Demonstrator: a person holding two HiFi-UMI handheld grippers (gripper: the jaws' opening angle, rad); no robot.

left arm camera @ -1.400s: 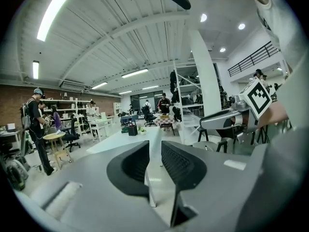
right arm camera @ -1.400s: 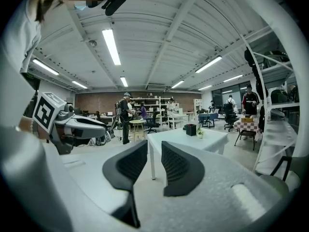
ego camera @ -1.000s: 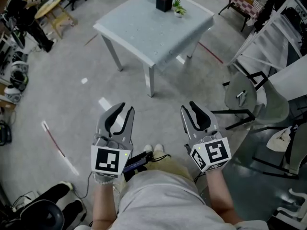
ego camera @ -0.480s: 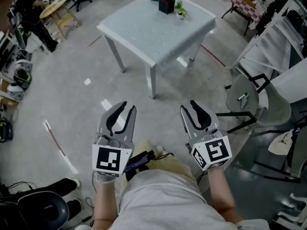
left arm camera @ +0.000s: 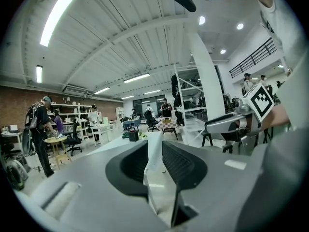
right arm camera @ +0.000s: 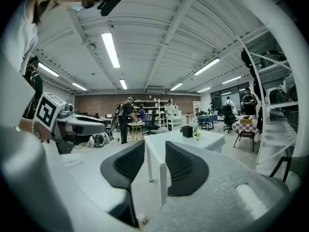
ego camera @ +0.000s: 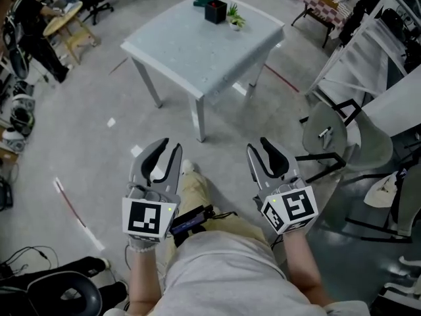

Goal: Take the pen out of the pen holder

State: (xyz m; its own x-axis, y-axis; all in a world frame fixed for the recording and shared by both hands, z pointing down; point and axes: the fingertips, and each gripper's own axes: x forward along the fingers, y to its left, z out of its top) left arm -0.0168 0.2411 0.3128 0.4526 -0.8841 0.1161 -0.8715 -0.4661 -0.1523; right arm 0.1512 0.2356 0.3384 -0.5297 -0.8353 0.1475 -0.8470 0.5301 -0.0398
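pen: too small to make out at this range; cannot be told apart from the holder.
pen holder [ego camera: 215,10]: black, upright, on the table near its far corner; seen small and straight ahead in both gripper views.
plant [ego camera: 234,20]: small, potted, just beside the pen holder, on the side of the table's right corner.
green item [ego camera: 202,0]: dark green, low, at the far corner just behind the pen holder; touching or not, cannot tell.
table [ego camera: 197,54]: white, square, on straight legs, near corner turned toward the camera.
left gripper [ego camera: 169,145]: held low in front of the body, well short of the table's near corner, pointed toward the table. Jaws released and apart; only floor and a table leg seen through the gap.
right gripper [ego camera: 258,145]: level with the left gripper, well apart from it, same heading. Jaws have just been opening; now spread wide, nothing between them.
leg [ego camera: 191,193]: light trousers, set forward between the two grippers, pale shoe at its end.
chair [ego camera: 327,131]: grey, on the floor right of the right gripper.
bystanders [ego camera: 36,28]: far left, beside a small round wooden table.
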